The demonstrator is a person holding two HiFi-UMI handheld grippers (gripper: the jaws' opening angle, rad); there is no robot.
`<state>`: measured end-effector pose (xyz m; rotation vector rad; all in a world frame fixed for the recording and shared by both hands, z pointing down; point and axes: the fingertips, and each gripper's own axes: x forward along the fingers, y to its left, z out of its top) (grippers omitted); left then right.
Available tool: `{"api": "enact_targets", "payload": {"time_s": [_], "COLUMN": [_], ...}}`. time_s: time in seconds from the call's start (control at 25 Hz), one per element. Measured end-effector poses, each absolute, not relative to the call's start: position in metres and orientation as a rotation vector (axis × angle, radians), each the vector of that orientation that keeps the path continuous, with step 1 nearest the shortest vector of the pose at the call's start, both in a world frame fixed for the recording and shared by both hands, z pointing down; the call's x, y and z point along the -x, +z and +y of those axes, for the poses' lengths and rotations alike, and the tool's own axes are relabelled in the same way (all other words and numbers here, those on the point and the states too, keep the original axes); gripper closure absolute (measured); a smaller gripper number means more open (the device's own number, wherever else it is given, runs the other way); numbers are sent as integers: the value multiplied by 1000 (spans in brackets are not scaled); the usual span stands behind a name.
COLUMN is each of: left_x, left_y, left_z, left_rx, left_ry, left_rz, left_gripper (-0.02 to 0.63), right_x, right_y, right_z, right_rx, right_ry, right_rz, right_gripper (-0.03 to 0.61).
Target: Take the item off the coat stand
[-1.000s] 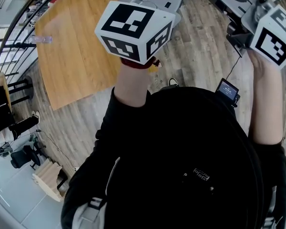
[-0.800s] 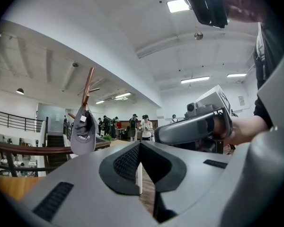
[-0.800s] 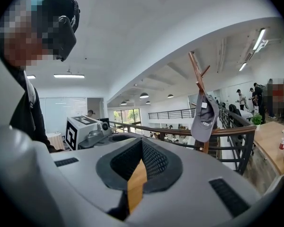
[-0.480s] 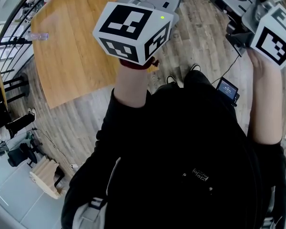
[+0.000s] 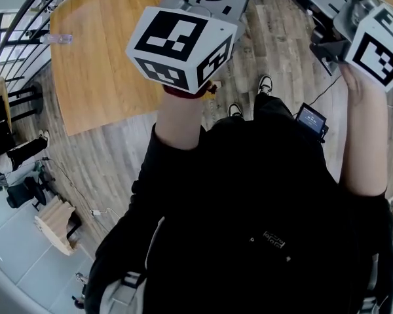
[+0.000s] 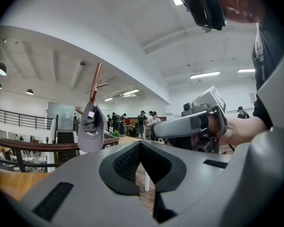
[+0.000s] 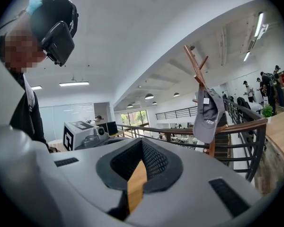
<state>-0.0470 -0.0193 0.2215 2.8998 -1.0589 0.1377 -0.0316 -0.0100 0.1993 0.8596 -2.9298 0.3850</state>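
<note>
A grey cap (image 6: 91,129) hangs from a peg of the wooden coat stand (image 6: 95,82), up and to the left in the left gripper view. The right gripper view has the same cap (image 7: 207,115) at the right, on the stand (image 7: 195,65) beside a railing. My left gripper (image 6: 141,145) is shut and holds nothing. My right gripper (image 7: 142,143) is also shut and empty. Both are held level at chest height, well short of the cap. In the head view only their marker cubes (image 5: 180,44) (image 5: 380,48) and my forearms show.
A wooden table (image 5: 105,57) with a plastic bottle (image 5: 56,39) on it stands at my left. A dark railing (image 7: 246,126) runs behind the stand. A small device on a cable (image 5: 311,120) hangs at my right side. People stand far off in the room.
In the head view the table and floor have slid by and my shoes have come into sight below the grippers. Both grippers stay shut and side by side.
</note>
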Motion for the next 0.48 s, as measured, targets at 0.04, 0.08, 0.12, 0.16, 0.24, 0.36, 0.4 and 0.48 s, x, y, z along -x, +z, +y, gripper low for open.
{"api": "enact_targets", "payload": {"time_s": [0.04, 0.08, 0.12, 0.16, 0.24, 0.36, 0.4, 0.48], "left_x": [45, 42, 38, 33, 19, -1, -5, -11], "left_y": [223, 223, 223, 221, 217, 213, 212, 210], "left_z": [-23, -28, -33, -39, -50, -66, -72, -83], "left_rx": [-2896, -2892, -2889, -2889, -2895, -2903, -2903, -2899], "left_ry": [138, 137, 134, 130, 119, 118, 122, 130], "left_rz": [-1068, -1075, -1080, -1083, -1086, -1094, -1098, -1111], "left_gripper": [617, 617, 617, 617, 617, 617, 617, 617], "right_x": [31, 30, 28, 24, 11, -8, -13, -19], "right_y": [199, 197, 195, 193, 190, 188, 187, 184], "right_z": [-13, -16, -19, -23, -35, -53, -58, -70], "right_rx": [-846, -831, -815, -803, -792, -787, -783, -769], "right_ry": [383, 380, 376, 372, 361, 349, 350, 354], "right_rz": [-2937, -2945, -2953, -2962, -2974, -2982, -2987, -2997], "right_gripper": [563, 563, 563, 563, 563, 563, 563, 563]}}
